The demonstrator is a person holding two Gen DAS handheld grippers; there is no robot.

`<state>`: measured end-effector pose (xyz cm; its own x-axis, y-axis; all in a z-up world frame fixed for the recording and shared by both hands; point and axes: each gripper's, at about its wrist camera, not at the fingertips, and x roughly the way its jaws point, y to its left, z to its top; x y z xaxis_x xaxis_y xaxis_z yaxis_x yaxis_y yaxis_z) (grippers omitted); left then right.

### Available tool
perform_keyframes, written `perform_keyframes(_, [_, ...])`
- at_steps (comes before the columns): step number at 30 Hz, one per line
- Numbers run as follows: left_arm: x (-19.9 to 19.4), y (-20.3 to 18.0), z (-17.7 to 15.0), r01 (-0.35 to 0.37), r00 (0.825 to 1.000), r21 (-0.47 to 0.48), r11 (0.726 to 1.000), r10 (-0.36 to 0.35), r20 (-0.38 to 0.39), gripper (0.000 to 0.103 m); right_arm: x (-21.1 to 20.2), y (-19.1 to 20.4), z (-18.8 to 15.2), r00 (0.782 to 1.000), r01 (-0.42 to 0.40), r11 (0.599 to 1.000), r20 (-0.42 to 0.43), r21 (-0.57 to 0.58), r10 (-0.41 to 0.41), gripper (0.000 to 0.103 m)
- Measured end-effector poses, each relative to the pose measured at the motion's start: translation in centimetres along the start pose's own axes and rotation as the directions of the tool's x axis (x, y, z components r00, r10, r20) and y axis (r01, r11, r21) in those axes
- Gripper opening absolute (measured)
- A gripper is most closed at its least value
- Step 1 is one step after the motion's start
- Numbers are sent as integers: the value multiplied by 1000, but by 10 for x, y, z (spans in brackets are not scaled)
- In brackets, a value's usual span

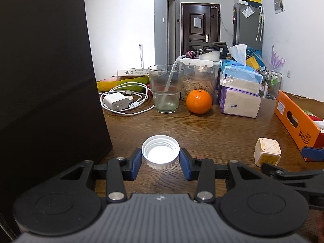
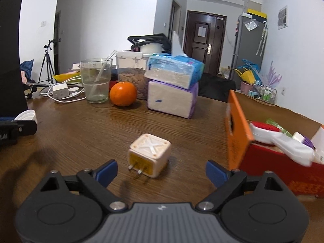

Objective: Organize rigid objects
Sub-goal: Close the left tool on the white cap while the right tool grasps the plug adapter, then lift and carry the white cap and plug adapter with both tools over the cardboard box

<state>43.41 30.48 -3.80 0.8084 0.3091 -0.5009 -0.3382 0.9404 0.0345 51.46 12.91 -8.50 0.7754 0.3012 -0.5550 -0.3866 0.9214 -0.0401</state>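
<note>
My left gripper (image 1: 160, 162) is shut on a white screw cap (image 1: 160, 151), held open side up between the blue pads just above the brown table (image 1: 212, 133). The cap also shows at the far left of the right wrist view (image 2: 26, 116). A cream cube plug adapter (image 2: 149, 155) with two metal prongs lies on the table; it also shows in the left wrist view (image 1: 267, 151). My right gripper (image 2: 161, 171) is open and empty, its fingers apart on either side just short of the adapter. An orange cardboard box (image 2: 237, 139) with white items inside stands at the right.
At the back stand a glass with a straw (image 1: 166, 89), an orange (image 1: 199, 101), stacked tissue packs (image 1: 240, 89), a food container (image 1: 199, 79) and a white charger with cable (image 1: 118, 101). A tall black box (image 1: 46, 81) stands at the left.
</note>
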Motion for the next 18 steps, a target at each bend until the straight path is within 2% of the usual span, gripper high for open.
perform_keyframes(5, [2,2,0,-7,1000,-6,1000,7,-8,41,24,7,11,999,-12,1000,-52,8,12,78])
perform_keyframes(11, [7,5,-1,-27,999,-18,999,27,-26,41,39,12,16,997,-9,999,-79,30,12,53])
perform_keyframes(13, [8,7,-1,-32,999,-24,999,32,-29,41,39,11,16,997,-22,999,-79,46,26,38])
perform_keyframes(18, [8,8,-1,-36,999,-26,999,35,-29,41,33,10,15,998,-35,998,-59,46,38,38])
